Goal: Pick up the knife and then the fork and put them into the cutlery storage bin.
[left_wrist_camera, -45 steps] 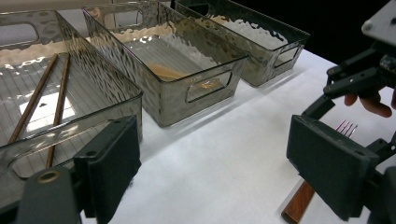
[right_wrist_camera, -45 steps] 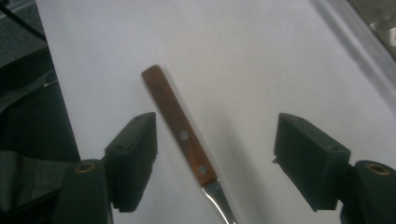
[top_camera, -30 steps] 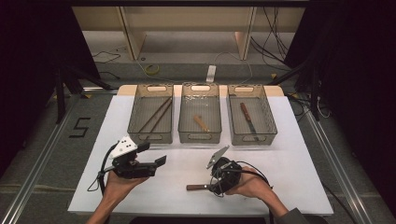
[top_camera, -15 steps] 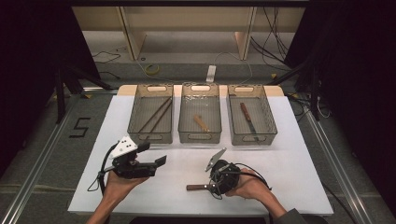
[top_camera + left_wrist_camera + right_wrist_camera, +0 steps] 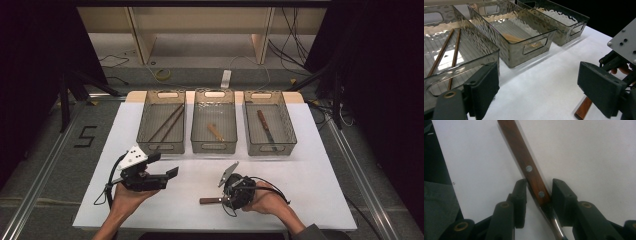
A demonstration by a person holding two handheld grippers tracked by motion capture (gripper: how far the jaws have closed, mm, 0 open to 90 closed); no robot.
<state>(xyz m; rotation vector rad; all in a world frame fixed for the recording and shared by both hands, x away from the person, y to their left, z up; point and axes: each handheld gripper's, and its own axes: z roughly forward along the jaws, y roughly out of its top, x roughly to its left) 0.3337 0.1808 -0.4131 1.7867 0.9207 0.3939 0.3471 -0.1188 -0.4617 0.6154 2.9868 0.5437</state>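
High view: the right gripper (image 5: 226, 194) sits low and right of centre on the white worktop (image 5: 310, 175), right over the wooden-handled metal utensil (image 5: 210, 200), whose brown handle pokes out to the left. Lower left, the left gripper (image 5: 165, 167) hovers in a hand, jaws spread wide with nothing between them. Across the middle stand three smoky clear plastic bins (image 5: 214, 148), side by side.

Left gripper view: jaws rise at both bottom corners, well apart, bare worktop between them. The brown chopsticks (image 5: 454, 57) lie in the bin at upper left; the utensil's handle end shows at lower right.

Right gripper view: the jaws have just been closing, and they now flank the utensil near where handle meets metal. The right-hand pad touches it; the left-hand one looks just shy.
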